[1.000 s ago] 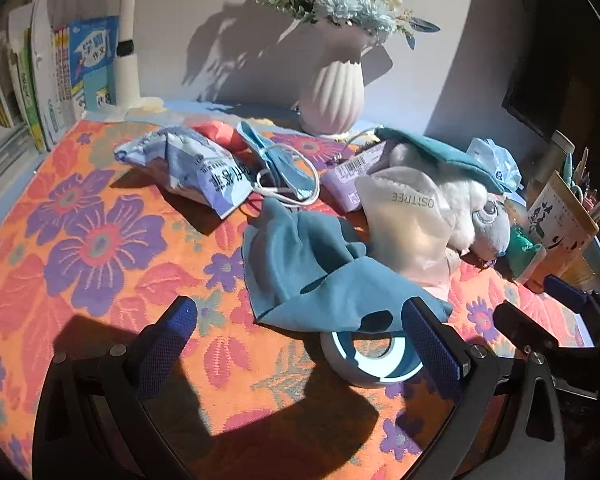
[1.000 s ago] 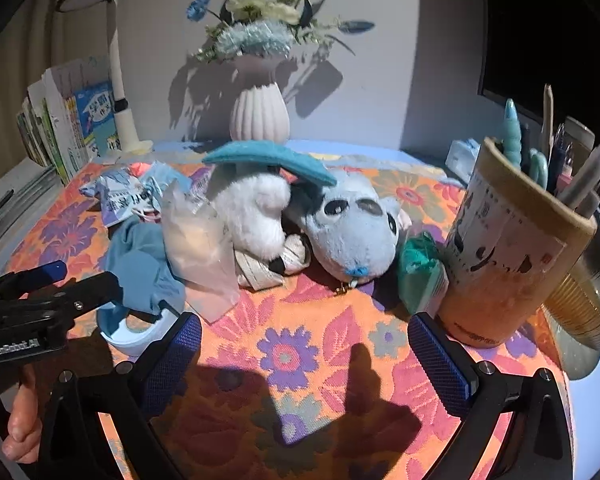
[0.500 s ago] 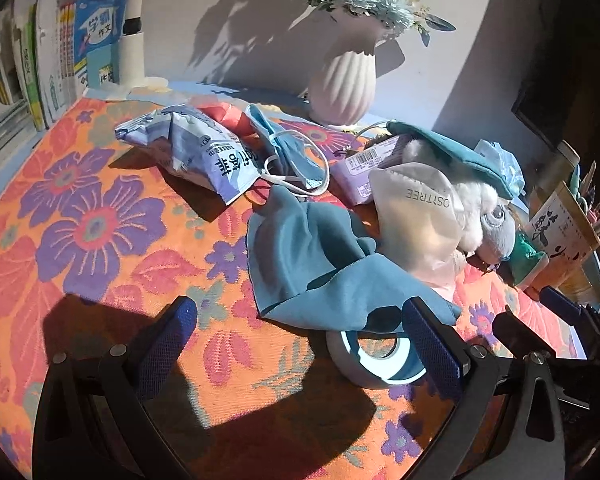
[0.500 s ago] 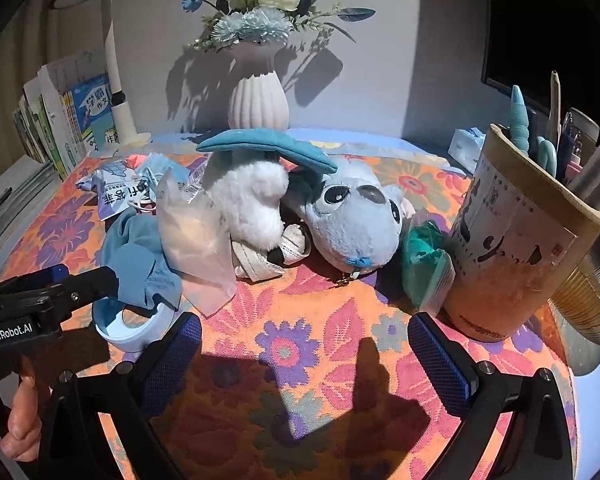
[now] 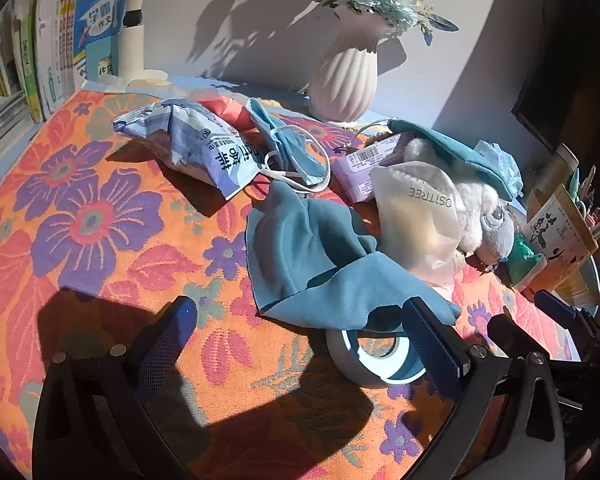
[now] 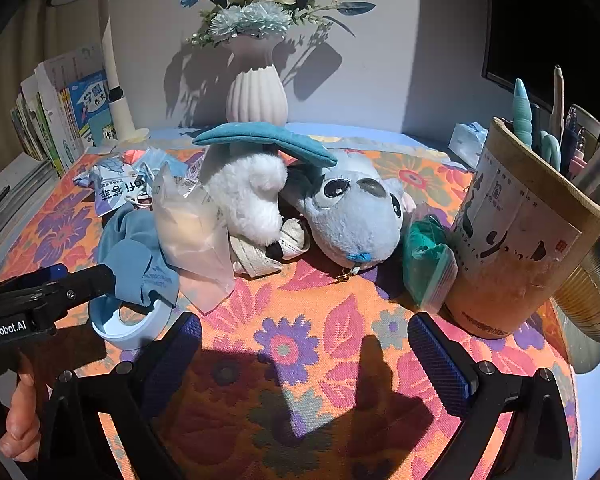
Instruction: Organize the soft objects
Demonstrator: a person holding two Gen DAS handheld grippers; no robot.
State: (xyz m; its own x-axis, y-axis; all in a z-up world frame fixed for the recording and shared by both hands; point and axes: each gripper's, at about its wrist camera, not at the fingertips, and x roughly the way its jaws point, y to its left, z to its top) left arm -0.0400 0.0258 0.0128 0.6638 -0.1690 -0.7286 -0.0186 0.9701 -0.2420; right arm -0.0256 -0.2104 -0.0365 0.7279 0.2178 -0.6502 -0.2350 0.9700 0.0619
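Left wrist: teal cloth [image 5: 320,264] overlaps tape roll [image 5: 374,360].

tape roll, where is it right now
The tape roll lies flat on the floral cloth, partly under the blue cloth's near edge, beside the left gripper's right finger.

Plain pale wall [image 6: 380,60] behind, hard sunlight from one side, sharp shadows cast on it. Table under floral cloth [image 5: 80,216], orange with purple and pink blooms. White ribbed vase [image 6: 257,94] of blue and cream flowers at the wall. White desk lamp [image 6: 108,60] beside upright books [image 5: 60,52], left. Dark screen [image 6: 548,28] far right, above a pen holder [image 6: 516,240]
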